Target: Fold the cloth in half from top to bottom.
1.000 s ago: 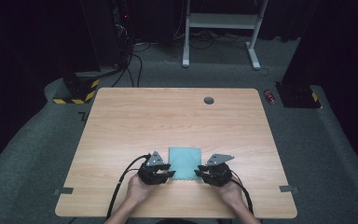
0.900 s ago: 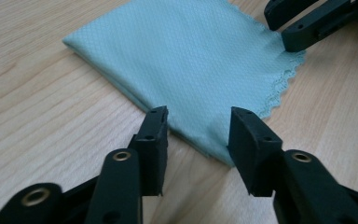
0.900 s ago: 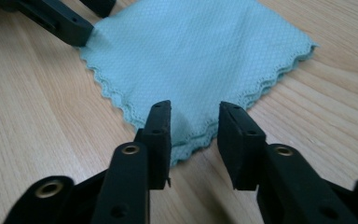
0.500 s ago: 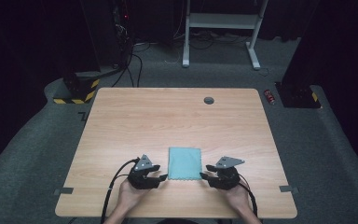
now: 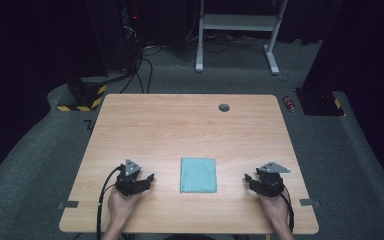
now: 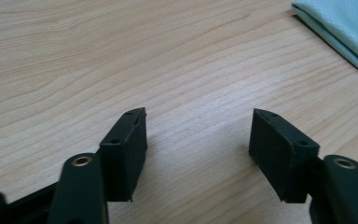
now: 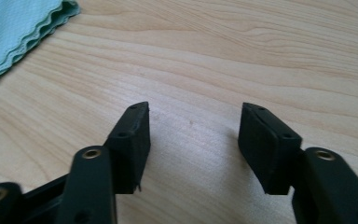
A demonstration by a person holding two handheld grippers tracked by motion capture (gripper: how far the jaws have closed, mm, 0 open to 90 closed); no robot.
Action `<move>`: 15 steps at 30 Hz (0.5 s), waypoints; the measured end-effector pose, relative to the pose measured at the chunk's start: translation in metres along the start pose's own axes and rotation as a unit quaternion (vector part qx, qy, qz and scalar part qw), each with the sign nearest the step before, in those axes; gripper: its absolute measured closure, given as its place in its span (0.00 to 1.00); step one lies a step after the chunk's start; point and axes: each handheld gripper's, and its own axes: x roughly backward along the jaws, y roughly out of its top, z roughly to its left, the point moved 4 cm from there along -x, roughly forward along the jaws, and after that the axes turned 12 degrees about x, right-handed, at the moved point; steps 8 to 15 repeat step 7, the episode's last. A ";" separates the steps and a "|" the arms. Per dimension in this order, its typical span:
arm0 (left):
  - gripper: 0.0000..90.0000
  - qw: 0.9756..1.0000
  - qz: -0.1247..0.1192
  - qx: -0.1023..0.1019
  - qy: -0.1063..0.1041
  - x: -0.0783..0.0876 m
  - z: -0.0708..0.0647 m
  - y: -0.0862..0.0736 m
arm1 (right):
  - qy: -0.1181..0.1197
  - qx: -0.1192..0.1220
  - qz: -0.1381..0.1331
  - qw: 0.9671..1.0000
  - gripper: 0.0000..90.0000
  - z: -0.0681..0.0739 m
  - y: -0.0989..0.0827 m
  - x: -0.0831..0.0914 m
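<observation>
Two grippers on the table (image 5: pixel 180 120), one each side of the cloth (image 5: pixel 198 175), both well apart from it; left gripper (image 5: pixel 147 179) sits left of the cloth near the front edge, right gripper (image 5: pixel 249 178) right of the cloth at about the same depth; both sets of jaws have just been opening and now stand wide, nothing between them, only bare wood showing in the gap in the left gripper view (image 6: pixel 198 135) and the right gripper view (image 7: pixel 193 128); neither pad touches anything.

Cloth is pale teal, folded to a neat near-square, lying flat on the table's front half, roughly centred left to right; scalloped hem along its front edge; folded layers visible at its corner in the left gripper view (image 6: pixel 345 28); wavy hem visible in the right gripper view (image 7: pixel 18 32).

Beyond the cloth, near the table's far edge, a small dark round grommet (image 5: pixel 224 107); right of the table on the floor, a small red can (image 5: pixel 290 103), any label too small to read; left of the table's far corner, a block with yellow-black hazard stripes (image 5: pixel 80 97).

No containers on the table; no legible writing anywhere.
</observation>
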 end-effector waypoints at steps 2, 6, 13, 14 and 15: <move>0.36 1.000 0.000 0.001 0.004 0.000 -0.001 0.000 | -0.002 -0.001 0.002 1.000 0.45 -0.001 0.001 -0.001; 0.33 1.000 0.001 0.000 0.002 -0.001 -0.001 0.000 | 0.000 0.000 0.003 1.000 0.42 -0.001 0.001 -0.001; 0.33 1.000 0.002 0.000 0.000 -0.001 -0.001 0.000 | 0.001 0.001 0.002 1.000 0.42 -0.001 0.001 -0.001; 0.33 1.000 0.002 0.000 0.000 -0.001 -0.001 0.000 | 0.001 0.001 0.002 1.000 0.42 -0.001 0.001 -0.001; 0.33 1.000 0.002 0.000 0.000 -0.001 -0.001 0.000 | 0.001 0.001 0.002 1.000 0.42 -0.001 0.001 -0.001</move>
